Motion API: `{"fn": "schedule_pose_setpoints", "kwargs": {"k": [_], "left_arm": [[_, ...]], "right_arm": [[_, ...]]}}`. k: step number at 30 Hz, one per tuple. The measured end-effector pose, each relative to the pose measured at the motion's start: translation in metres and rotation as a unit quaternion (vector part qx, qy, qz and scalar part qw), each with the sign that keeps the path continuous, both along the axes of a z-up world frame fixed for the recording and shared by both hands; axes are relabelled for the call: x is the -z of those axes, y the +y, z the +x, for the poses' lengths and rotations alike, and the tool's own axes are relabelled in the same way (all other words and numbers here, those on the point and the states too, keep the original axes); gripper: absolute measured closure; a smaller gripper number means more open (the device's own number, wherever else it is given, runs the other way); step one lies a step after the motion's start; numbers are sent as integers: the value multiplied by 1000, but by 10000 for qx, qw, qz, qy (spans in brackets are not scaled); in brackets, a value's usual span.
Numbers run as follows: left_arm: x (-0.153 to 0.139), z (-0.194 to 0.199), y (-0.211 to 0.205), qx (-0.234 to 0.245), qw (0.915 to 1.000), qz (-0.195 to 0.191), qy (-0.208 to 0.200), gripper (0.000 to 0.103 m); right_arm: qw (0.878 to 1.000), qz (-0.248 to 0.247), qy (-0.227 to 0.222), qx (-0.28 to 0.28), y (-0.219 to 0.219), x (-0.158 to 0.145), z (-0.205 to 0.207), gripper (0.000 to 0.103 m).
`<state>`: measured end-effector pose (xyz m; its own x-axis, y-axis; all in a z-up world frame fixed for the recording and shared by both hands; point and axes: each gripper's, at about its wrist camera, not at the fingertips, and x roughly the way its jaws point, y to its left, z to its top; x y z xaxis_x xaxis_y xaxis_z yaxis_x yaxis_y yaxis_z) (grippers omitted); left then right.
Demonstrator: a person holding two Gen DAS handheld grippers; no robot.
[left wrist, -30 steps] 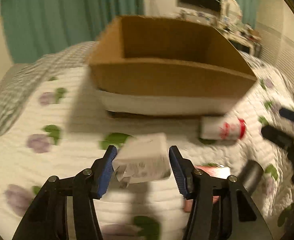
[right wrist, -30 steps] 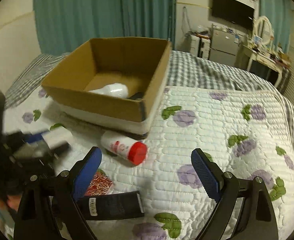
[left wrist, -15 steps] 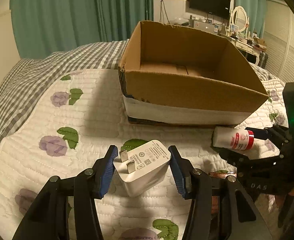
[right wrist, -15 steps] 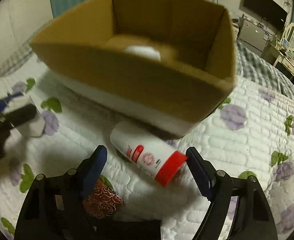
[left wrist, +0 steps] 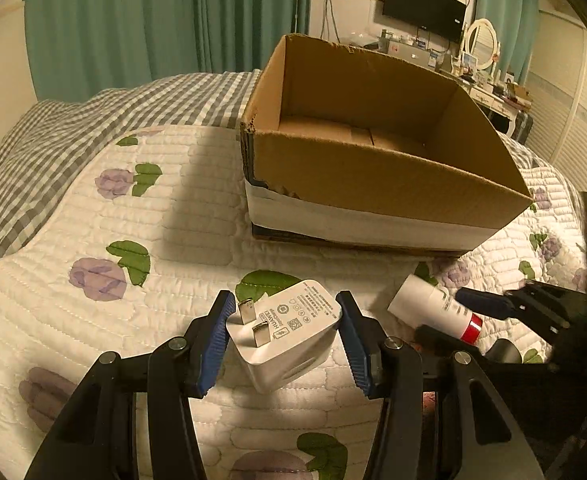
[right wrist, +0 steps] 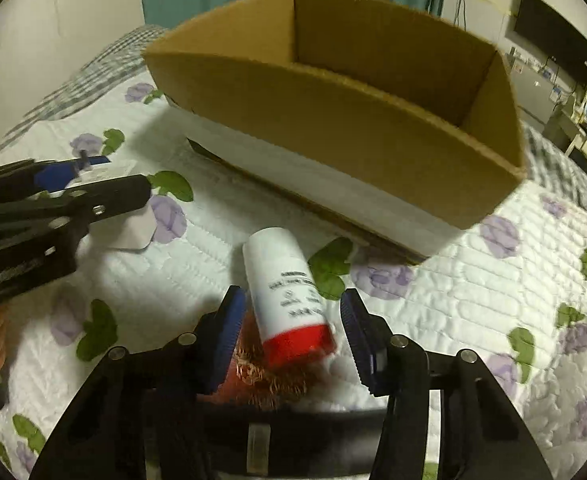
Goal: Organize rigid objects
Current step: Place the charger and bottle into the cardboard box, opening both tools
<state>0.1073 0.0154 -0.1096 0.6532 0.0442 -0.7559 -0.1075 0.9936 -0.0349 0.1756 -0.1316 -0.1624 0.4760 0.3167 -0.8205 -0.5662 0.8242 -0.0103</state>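
Observation:
My left gripper (left wrist: 285,340) is shut on a white plug-in charger (left wrist: 285,334) and holds it above the quilt, in front of the open cardboard box (left wrist: 373,176). My right gripper (right wrist: 291,340) is open, its jaws either side of a white bottle with a red cap (right wrist: 287,292) that lies on the quilt; small gaps show on both sides. The bottle also shows in the left wrist view (left wrist: 433,312), with the right gripper's fingers (left wrist: 481,304) around it. The box (right wrist: 353,120) stands just beyond the bottle.
A red patterned packet (right wrist: 269,376) and a black flat object (right wrist: 261,436) lie under the right gripper. The left gripper (right wrist: 53,192) shows at the left of the right wrist view. The bed has a white flowered quilt (left wrist: 93,220) and checked sheet (left wrist: 53,128).
My right gripper has moved down and forward so the bottle now lies between its jaws. My left gripper has kept hold of the charger and shifted slightly left of the box.

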Motion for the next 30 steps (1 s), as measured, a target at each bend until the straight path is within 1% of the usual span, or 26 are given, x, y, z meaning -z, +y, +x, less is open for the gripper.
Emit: {"fn": "schedule_pose_setpoints", "kwargs": {"k": [2,3,4,7,9,12,18,20,22,27,30], "left_arm": [[1,0,-1,5,10000,19,7,50],[1,-1,-1,3,10000,25,4,50],[0,-1,-2,0,10000,26,-2,50],[-3,-3,-3,-28,10000,54,-12,50],[-7,-5,-6,-42,10000,84,-18,50],[-20,-13,-10,52,9998,69,-159,50],[-62,-29,-13,79,9985,126,-535,50],[-75,-33,-16,136,9977,147,-655,50],[-90,-33,-20,237,9966,166,-773,50],[-125,-13,-26,435,9934,171,-1051,50],[-140,15,-26,539,9916,169,-1163,50]], "right_arm": [[9999,-126,19,-3,5,10,8,53],[9998,-205,18,2,7,13,10,54],[9997,-262,-1,19,7,15,10,57],[9999,-156,-2,34,2,11,7,63],[9998,-142,-166,29,1,2,0,66],[9995,-13,-327,36,-9,-17,-10,67],[9969,326,-688,181,-28,-59,-32,67],[9952,455,-845,187,-34,-76,-40,67],[9926,580,-1050,198,-41,-100,-45,67],[9853,762,-1508,253,-44,-146,-39,67],[9806,814,-1756,303,-44,-167,-25,67]]}}
